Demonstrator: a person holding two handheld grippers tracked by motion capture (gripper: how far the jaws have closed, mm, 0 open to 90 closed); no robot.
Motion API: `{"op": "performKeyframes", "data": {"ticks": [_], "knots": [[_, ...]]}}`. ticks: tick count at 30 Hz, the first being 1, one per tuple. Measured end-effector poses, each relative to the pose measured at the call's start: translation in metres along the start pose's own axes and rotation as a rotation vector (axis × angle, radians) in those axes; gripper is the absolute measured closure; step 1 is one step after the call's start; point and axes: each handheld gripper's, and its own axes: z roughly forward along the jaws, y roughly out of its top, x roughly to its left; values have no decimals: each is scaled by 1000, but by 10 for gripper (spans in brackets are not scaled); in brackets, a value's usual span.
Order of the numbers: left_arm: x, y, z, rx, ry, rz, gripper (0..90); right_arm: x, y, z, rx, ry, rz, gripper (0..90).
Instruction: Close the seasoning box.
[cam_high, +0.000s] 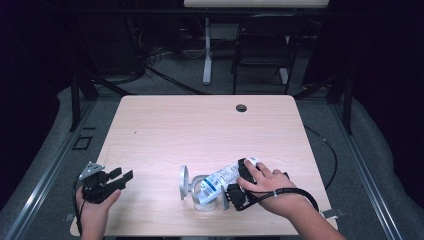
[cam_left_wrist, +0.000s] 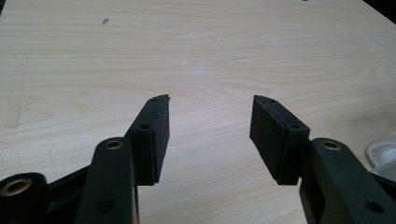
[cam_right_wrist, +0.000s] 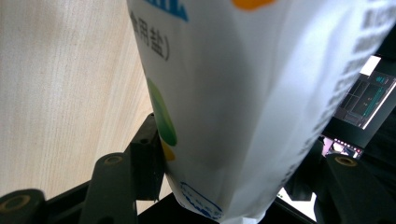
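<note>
The right hand-held gripper (cam_high: 243, 181) sits in the lower middle-right of the high view, its jaws spread wide and clamped on a white salt bag (cam_high: 226, 176) with blue print. In the right gripper view the bag (cam_right_wrist: 243, 107) bulges between the two black jaws, the left pad pressing into its side by a green and yellow mark, the bottom seam hanging low in the frame. The bag is tilted, its lower end leaning left and down toward the mouth of a clear glass jar (cam_high: 204, 196), whose round lid (cam_high: 183, 182) stands on edge just to the jar's left. It looks like a pour into the jar is in hand.

The bag is soft film over loose grains, so I judge it to be fairly heavy for its size, floppy and inclined to sag and shift its weight as it tips. The plastic looks smooth and may slide in the pads if the squeeze is light; too hard a squeeze would only deform it, not break it. A hold across the filled middle, as here, seems soundest, since the empty top would fold. The jar is rigid, breakable and unsteadied, so a nudge from the bag could push it.

The left hand-held gripper (cam_high: 119, 176) rests at the lower left of the high view, near the counter (cam_high: 200, 125) edge, well apart from the jar; its jaws stand open with nothing but bare wood between them
</note>
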Motion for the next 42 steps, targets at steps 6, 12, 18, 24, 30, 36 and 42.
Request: {"op": "performKeyframes", "data": {"ticks": [6,12,18,24,30,36,42], "knots": [[0,0,0,6,1,3,481,0,0,0,0,3,0,429],[0,0,0,4,1,1,480,0,0,0,-4,11,5,429],[0,0,0,0,1,0,480,-2,0,0,12,19,1,428],[0,0,0,6,1,1,481,-2,0,0,3,26,6,429],[0,0,0,7,2,1,480,-2,0,1,0,28,1,429],[0,0,0,3,1,1,481,-2,0,0,0,28,-1,429],[0,0,0,5,1,1,480,-3,1,0,0,30,-2,429]]}}
